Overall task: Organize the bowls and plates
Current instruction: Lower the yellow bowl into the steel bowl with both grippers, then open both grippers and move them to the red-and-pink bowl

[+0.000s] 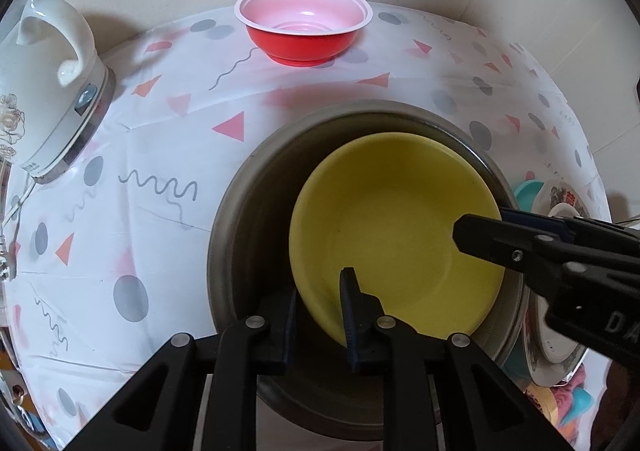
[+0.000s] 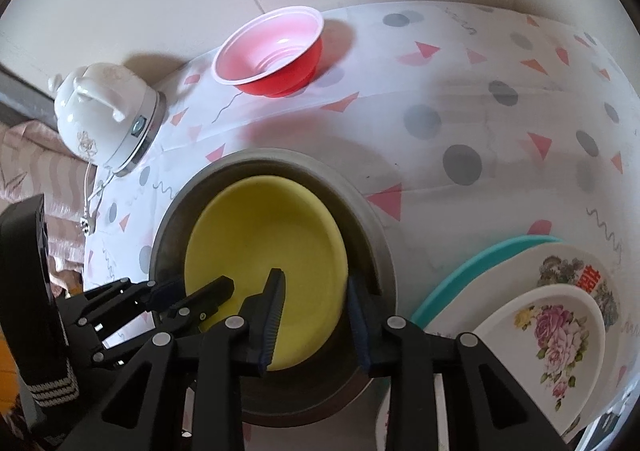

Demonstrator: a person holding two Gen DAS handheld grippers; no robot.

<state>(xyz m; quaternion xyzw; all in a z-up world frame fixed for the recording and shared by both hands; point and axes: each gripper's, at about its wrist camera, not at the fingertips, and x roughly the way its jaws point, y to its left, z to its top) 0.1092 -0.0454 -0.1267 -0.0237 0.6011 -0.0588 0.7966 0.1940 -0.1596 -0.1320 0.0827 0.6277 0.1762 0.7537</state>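
Observation:
A yellow bowl (image 1: pixel 392 219) (image 2: pixel 264 235) sits inside a larger steel bowl (image 1: pixel 248 211) (image 2: pixel 360 203) on the patterned tablecloth. My left gripper (image 1: pixel 319 283) (image 2: pixel 188 293) is shut on the yellow bowl's near rim, one finger inside it and the other in the gap against the steel wall. On the opposite rim my right gripper (image 2: pixel 314 275) (image 1: pixel 482 225) is shut the same way, straddling the edge. A red bowl (image 1: pixel 304 39) (image 2: pixel 272 59) with a pale inside stands alone at the table's far edge.
A white electric kettle (image 1: pixel 48 91) (image 2: pixel 104 115) with its cord stands at the far left. A teal plate (image 2: pixel 480 251) and two floral plates (image 2: pixel 552 339) lie stacked to the right of the steel bowl. The tablecloth (image 2: pixel 500 139) ends at a tiled wall.

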